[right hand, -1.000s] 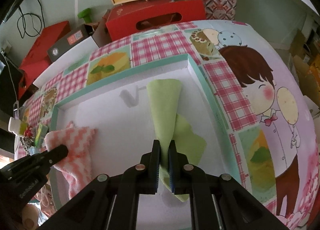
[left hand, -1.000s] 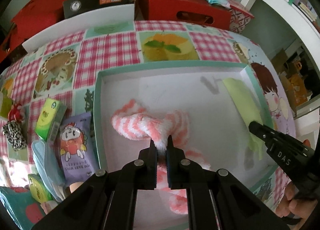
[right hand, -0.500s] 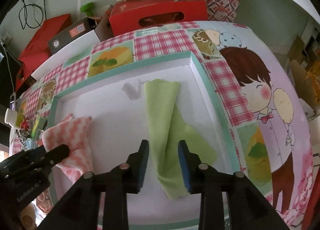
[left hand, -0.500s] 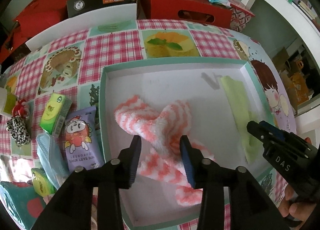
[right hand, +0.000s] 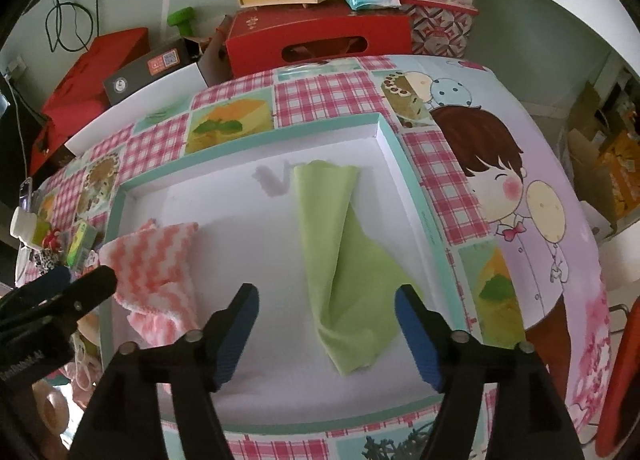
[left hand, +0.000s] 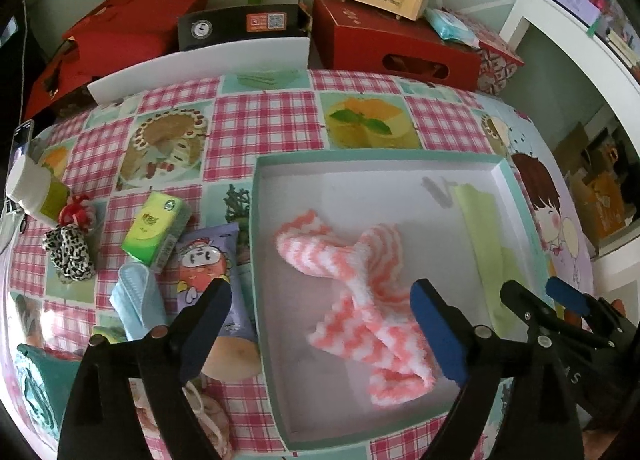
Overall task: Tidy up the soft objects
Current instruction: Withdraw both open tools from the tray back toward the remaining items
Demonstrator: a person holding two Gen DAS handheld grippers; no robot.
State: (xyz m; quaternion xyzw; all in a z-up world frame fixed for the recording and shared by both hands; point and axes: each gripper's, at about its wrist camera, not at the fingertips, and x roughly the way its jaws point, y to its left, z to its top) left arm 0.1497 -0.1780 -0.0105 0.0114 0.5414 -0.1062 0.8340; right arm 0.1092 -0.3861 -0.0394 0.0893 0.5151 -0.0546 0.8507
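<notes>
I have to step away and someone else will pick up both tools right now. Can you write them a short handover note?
Left tool: jaws opening, nothing gripped; the pink-and-white striped fuzzy cloth lies loose below it.
Right tool: jaws opening, nothing gripped; the green cloth lies below it.
Both cloths are inside the white tray with the teal rim, pink on its left, green on its right, apart from each other.
Done: two soft items placed in the tray.
Left, probably: the blue face mask and the leopard-print scrunchie are outside the tray, to its left.
</notes>
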